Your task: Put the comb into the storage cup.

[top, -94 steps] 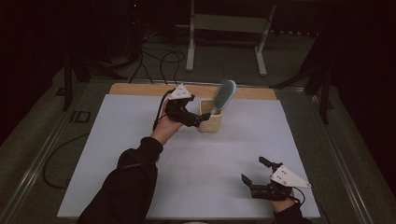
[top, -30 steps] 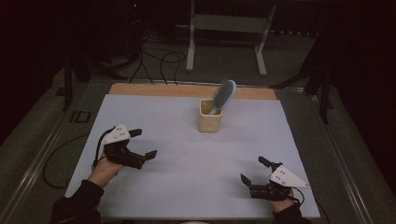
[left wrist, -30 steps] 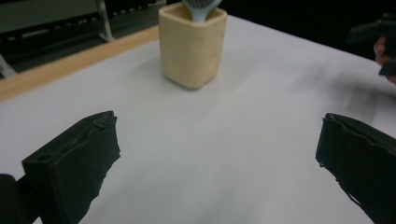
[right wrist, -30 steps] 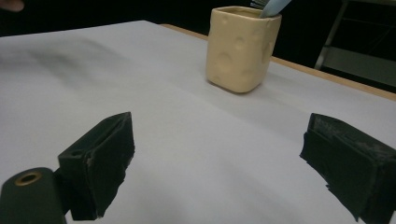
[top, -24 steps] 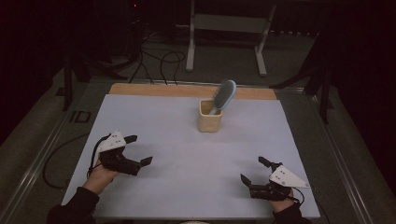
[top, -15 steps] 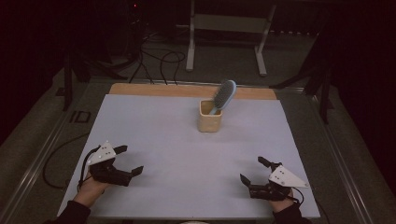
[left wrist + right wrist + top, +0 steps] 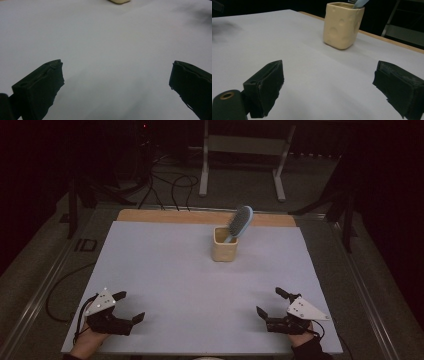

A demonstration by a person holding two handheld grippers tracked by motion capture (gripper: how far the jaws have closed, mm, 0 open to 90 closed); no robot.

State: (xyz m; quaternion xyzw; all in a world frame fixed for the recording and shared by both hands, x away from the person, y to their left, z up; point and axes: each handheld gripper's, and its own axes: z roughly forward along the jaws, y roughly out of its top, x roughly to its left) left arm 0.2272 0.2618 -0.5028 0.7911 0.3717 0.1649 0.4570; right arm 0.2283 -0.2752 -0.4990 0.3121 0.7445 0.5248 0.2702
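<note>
From above, the left gripper (image 7: 129,308) had come all the way back from the cup (image 7: 224,244) to the near left corner of the white table (image 7: 165,270), with its jaws wide open and empty. The blue brush (image 7: 239,221) stood leaning in the cup, far from both grippers. The right gripper (image 7: 270,302) rested open at the near right. So the brush job looked done.

Along the left gripper's jaws, bare table lay between them.

Along the right gripper's jaws, the cup (image 7: 342,24) stood well ahead.
</note>
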